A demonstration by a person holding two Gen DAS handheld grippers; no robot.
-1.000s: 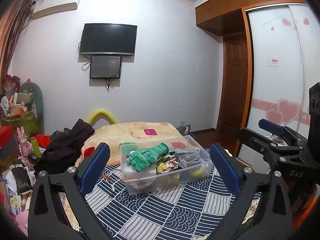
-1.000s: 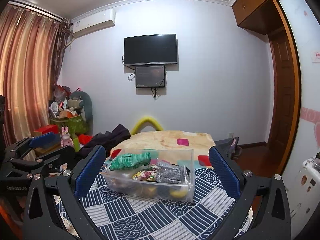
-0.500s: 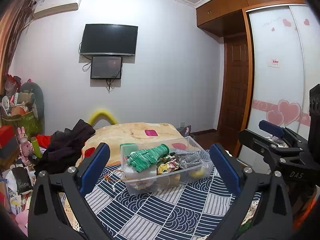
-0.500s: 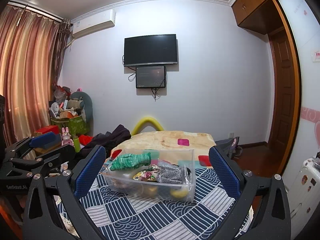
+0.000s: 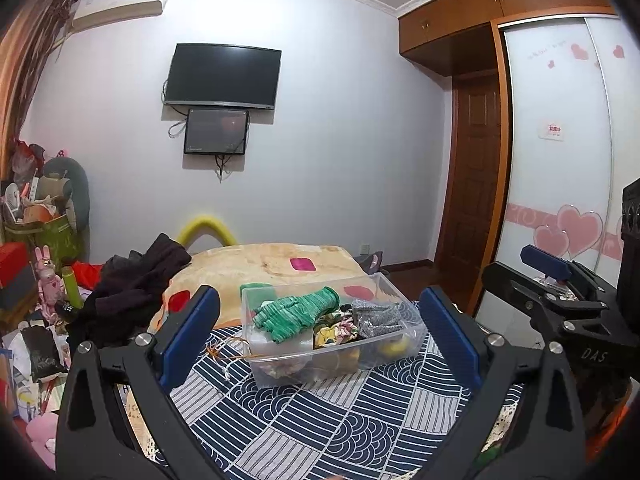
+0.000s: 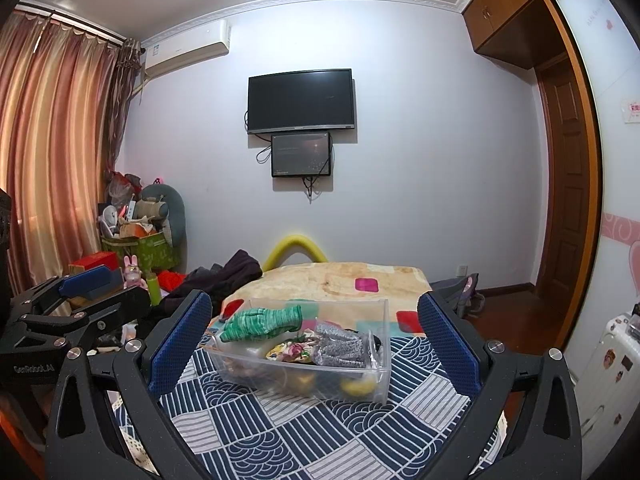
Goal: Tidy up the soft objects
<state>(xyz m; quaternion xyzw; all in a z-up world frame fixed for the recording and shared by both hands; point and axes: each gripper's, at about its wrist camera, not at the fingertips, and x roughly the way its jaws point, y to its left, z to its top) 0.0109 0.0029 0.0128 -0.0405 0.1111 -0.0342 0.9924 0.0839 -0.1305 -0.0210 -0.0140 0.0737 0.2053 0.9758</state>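
Almost nothing has changed since a second ago: the left tool (image 5: 320, 332) and right tool (image 6: 314, 330) stay spread wide and empty above the bed (image 5: 344, 420). The soft objects, with the green glove (image 5: 296, 314) on top, still lie in the clear bin (image 5: 332, 360), so organizing looks either finished or paused.

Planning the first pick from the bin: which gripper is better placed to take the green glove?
Probably left. The green glove lies at the clear bin's left end, nearer the left gripper. The right gripper is equally open, but the glove sits off to its left.
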